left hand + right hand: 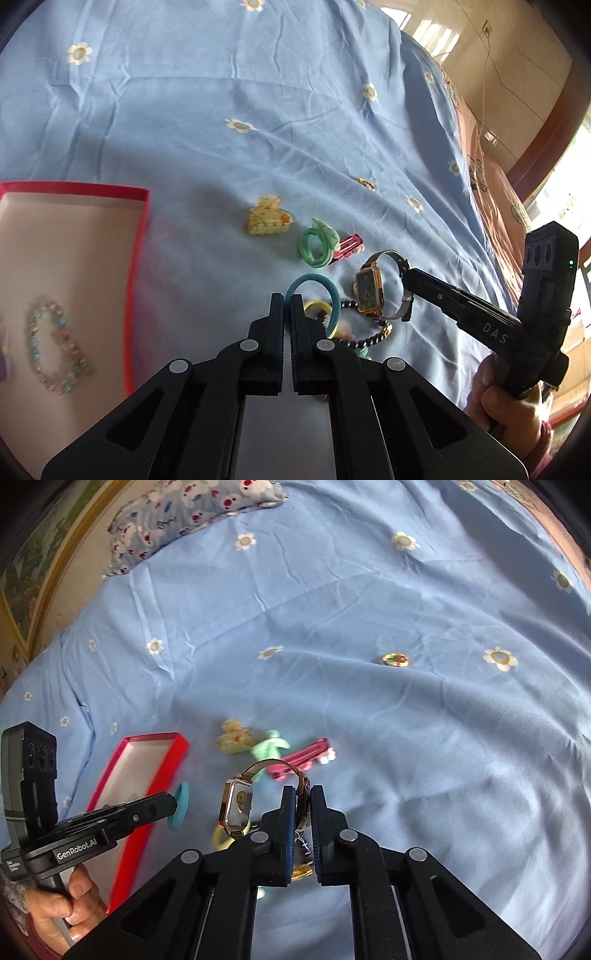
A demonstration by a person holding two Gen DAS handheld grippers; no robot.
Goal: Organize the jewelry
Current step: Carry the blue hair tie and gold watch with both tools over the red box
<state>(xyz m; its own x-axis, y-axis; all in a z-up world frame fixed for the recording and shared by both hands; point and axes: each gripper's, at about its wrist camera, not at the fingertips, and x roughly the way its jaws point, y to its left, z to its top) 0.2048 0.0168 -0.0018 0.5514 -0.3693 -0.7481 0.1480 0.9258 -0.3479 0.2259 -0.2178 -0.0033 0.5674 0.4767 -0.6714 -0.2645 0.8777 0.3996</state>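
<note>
While each claw grips one piece, teal hair tie (314,291) left, watch (240,805) right, perhaps five pieces remain.

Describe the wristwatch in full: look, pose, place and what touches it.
The wristwatch has a rectangular gold-coloured case, a dark face and a slim, metal-looking mesh band curving into a loop. It stands tilted on edge over the blue bedsheet, beside the beaded bracelet. The right gripper is shut on its band; whether it rests on the sheet is unclear.
</note>
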